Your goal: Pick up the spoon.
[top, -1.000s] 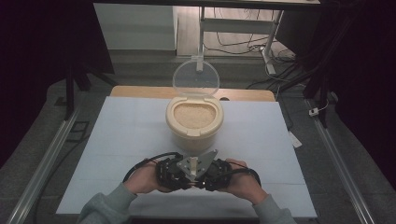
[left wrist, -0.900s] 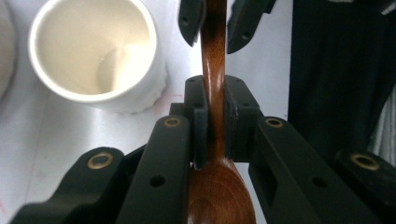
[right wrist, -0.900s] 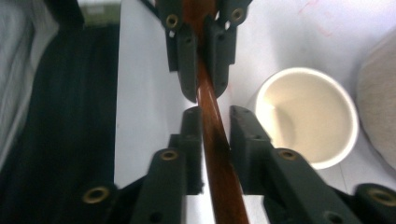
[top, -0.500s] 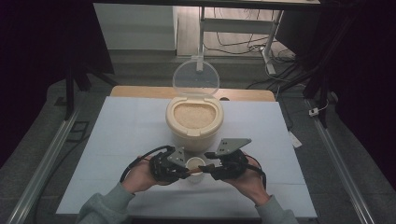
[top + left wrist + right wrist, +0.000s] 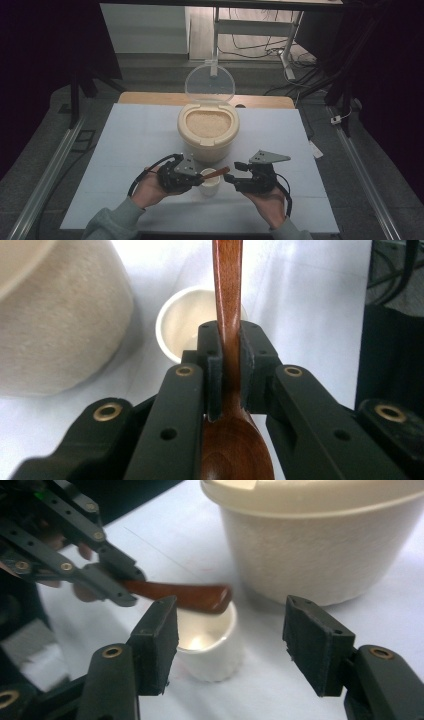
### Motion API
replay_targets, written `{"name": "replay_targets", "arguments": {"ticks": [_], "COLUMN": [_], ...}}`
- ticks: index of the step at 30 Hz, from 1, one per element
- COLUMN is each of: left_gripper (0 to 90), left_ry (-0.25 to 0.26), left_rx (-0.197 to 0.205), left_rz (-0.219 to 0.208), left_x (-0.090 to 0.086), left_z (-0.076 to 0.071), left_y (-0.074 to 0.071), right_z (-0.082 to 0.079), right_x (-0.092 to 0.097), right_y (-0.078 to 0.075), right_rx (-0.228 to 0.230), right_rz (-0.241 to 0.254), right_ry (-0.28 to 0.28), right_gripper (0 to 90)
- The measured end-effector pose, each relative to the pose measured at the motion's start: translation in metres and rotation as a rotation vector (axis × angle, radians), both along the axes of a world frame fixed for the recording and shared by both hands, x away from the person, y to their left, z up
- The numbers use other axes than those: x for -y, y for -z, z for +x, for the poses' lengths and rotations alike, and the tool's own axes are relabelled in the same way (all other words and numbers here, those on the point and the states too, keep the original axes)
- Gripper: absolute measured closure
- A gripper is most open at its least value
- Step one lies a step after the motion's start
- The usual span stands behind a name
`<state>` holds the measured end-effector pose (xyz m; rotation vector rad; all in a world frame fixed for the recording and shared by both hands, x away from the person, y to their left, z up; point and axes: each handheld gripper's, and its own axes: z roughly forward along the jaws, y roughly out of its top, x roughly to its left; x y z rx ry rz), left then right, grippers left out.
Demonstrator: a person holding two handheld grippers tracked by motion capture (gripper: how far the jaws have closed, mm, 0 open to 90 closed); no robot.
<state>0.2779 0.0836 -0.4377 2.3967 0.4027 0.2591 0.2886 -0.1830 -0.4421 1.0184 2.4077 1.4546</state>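
- Clamped tight in the left gripper [image 5: 192,176]: a reddish-brown wooden spoon [image 5: 228,305], pinched at the neck just above its bowl, handle reaching out over a small white cylindrical cup [image 5: 209,182].
- Just in front of the large round cream rice container [image 5: 208,131], grain-filled, clear round lid [image 5: 209,84] tipped up behind: that small cup, standing on the white table [image 5: 125,145].
- Just right of the cup: the right gripper [image 5: 231,177], jaws having just swung apart, nothing between the pads (spoon's handle tip close by, untouched).
- Between the two grippers: the cup, apparently empty.
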Motion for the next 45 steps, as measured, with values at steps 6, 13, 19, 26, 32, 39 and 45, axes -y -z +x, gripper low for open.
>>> {"name": "replay_targets", "arguments": {"ticks": [6, 13, 19, 26, 32, 39, 45], "left_gripper": [80.0, 80.0, 79.9, 80.0, 80.1, 80.0, 56.9], "left_ry": [-0.017, -0.01, -0.016, -0.015, -0.008, -0.01, -0.074], "left_rx": [0.031, 0.041, 0.048, 0.046, 0.051, 0.051, 0.053], "left_rz": [-0.03, -0.04, -0.044, -0.032, -0.021, -0.048, -0.111], "left_x": [0.001, 0.007, 0.007, 0.005, 0.005, 0.002, -0.007], "left_z": [-0.002, -0.005, -0.005, -0.005, -0.006, -0.007, -0.008], "left_y": [-0.001, 0.001, 0.0, 0.0, -0.001, -0.003, -0.005], "right_z": [0.0, -0.001, -0.002, 0.001, 0.003, 0.004, 0.003], "right_x": [-0.008, -0.01, -0.012, -0.013, -0.013, -0.014, -0.013], "right_y": [0.007, 0.007, 0.008, 0.009, 0.008, 0.007, -0.002], "right_rx": [-0.05, -0.052, -0.052, -0.082, -0.103, -0.096, -0.04], "right_rz": [0.079, 0.157, 0.197, 0.298, 0.386, 0.429, 0.443], "right_ry": [-0.02, -0.006, 0.001, -0.014, -0.069, -0.107, -0.12], "right_gripper": [39.5, 47.2, 59.1, 68.3, 80.9, 83.2, 83.3]}}
